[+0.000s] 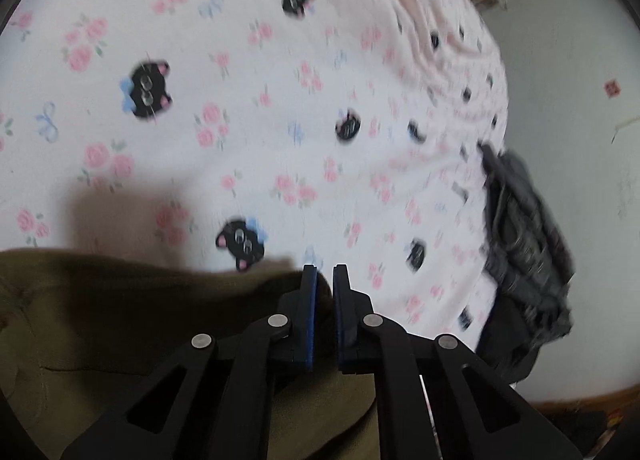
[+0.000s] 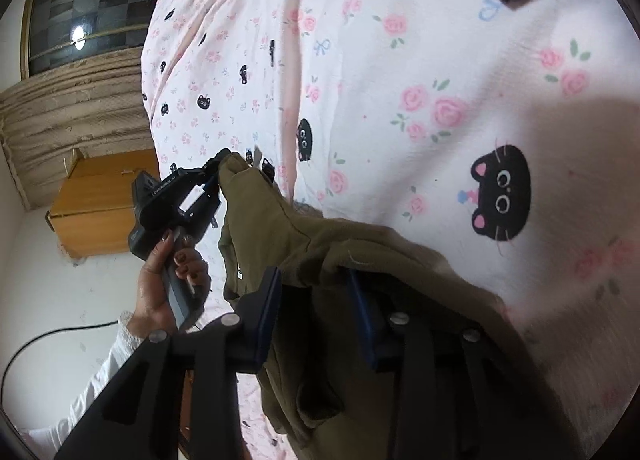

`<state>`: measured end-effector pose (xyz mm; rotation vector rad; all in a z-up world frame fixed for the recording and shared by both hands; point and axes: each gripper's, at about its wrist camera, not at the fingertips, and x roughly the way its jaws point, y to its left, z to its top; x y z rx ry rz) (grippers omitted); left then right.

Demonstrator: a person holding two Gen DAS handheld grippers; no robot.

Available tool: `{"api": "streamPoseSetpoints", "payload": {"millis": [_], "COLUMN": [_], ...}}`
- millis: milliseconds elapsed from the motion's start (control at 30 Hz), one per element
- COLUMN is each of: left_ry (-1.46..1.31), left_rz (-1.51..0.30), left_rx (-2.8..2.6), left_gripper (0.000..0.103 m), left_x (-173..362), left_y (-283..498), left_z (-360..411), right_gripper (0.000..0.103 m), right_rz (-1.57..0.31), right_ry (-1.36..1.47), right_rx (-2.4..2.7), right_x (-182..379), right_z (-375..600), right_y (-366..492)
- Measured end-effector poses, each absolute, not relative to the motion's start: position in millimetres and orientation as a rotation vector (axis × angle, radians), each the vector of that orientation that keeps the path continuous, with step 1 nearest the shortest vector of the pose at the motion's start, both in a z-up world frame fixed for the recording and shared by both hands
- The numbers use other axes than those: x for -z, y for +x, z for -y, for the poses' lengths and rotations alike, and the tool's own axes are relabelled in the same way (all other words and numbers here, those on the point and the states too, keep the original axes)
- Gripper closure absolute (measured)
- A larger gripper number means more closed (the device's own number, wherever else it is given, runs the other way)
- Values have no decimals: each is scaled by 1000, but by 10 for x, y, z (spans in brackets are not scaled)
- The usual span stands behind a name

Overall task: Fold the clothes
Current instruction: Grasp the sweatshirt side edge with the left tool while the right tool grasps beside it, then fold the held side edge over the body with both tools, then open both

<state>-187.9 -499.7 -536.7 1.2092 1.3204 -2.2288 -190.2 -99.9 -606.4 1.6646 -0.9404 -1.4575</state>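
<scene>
Olive-green soft knit garment [image 2: 320, 260] hangs over the bed's white sheet printed with pink roses and black cats [image 2: 440, 60], stretched between both tools. The left hand-held gripper [image 2: 218, 176] is clenched on one far corner, while the right hand-held gripper [image 2: 316, 288] has its fingers apart around a bunched edge, not yet clamping. The cloth looks light and limp, so I judge hems and corners the best hold.

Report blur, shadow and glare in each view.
Left wrist: motion blur smears the floral bedsheet and dark clothes; the left gripper is sharp; a soft shadow lies above the olive garment. Right wrist: mostly sharp, shadowed sheet at right, lamp glare on the glossy panel.
</scene>
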Motion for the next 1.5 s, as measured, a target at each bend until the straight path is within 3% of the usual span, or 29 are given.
{"api": "streamPoseSetpoints", "payload": {"millis": [133, 300, 400, 800, 833, 867, 900, 933, 1133, 1333, 1500], "left_ry": [1092, 1241, 1378, 1340, 1321, 1307, 1289, 1268, 1381, 1410, 1367], "left_rz": [-1383, -1300, -1310, -1592, -1609, -1625, -1648, -1674, -1664, -1402, -1167], "left_rx": [2250, 2182, 2085, 2075, 2084, 2091, 2096, 2103, 2116, 2101, 2083], "left_gripper": [103, 102, 90, 84, 83, 80, 77, 76, 69, 69, 78], "left_x": [5245, 5297, 5466, 5527, 5513, 5504, 5494, 5486, 5532, 5626, 5694], "left_y": [-1858, -1842, -1808, -1756, -1740, -1726, -1719, -1711, -1913, -1990, -1961], "left_z": [5181, 5186, 5130, 5049, 5065, 5081, 5103, 5126, 4993, 4894, 4884], "right_gripper": [66, 64, 59, 58, 60, 68, 78, 93, 93, 93, 93], "right_rz": [906, 904, 935, 1175, 1188, 1195, 1188, 1179, 1163, 1119, 1024], "right_ry": [1646, 1644, 1656, 1688, 1682, 1679, 1683, 1689, 1658, 1665, 1710], "right_rx": [1450, 1404, 1386, 1337, 1335, 1334, 1337, 1339, 1371, 1392, 1465], "right_x": [5989, 5973, 6008, 6276, 6282, 6290, 6301, 6310, 6239, 6212, 6219], "right_z": [1054, 1166, 1199, 1173, 1167, 1163, 1161, 1161, 1080, 1091, 1036], "right_y": [-1874, -1848, -1834, -1974, -1993, -2003, -2000, -2009, -2051, -2084, -2076]}}
